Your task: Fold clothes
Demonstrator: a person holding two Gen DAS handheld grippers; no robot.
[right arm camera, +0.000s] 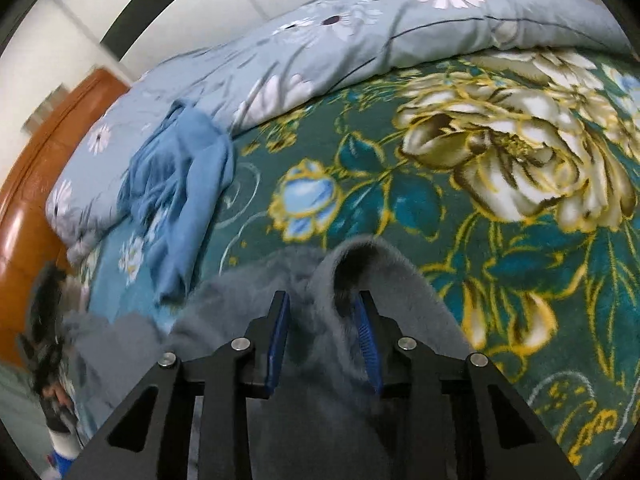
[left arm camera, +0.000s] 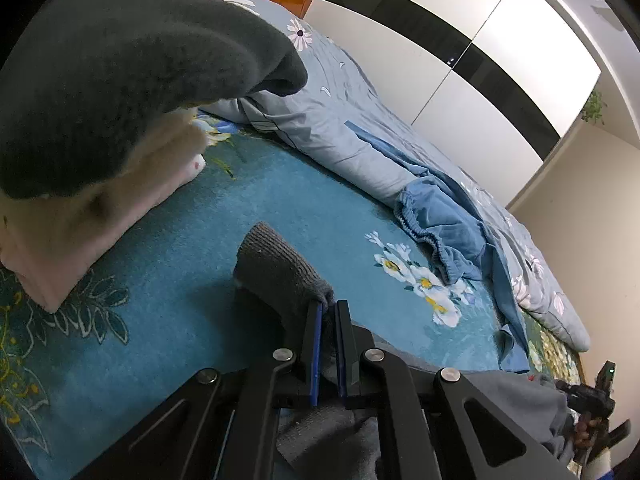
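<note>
A teal flowered blanket (left arm camera: 192,240) is covering the bed, a pale quilt (left arm camera: 340,120) bunching along the upper frame. Folded clothes (left arm camera: 80,128) are sitting upper left. The left gripper (left arm camera: 329,344) is clenching a grey garment (left arm camera: 280,268); the right gripper (right arm camera: 324,344) is straddling its fleece fold, grip unclear.

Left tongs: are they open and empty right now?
No, the left tongs are shut on a ribbed cuff of the grey garment, pinched between the blue pads just above the teal floral blanket.
</note>
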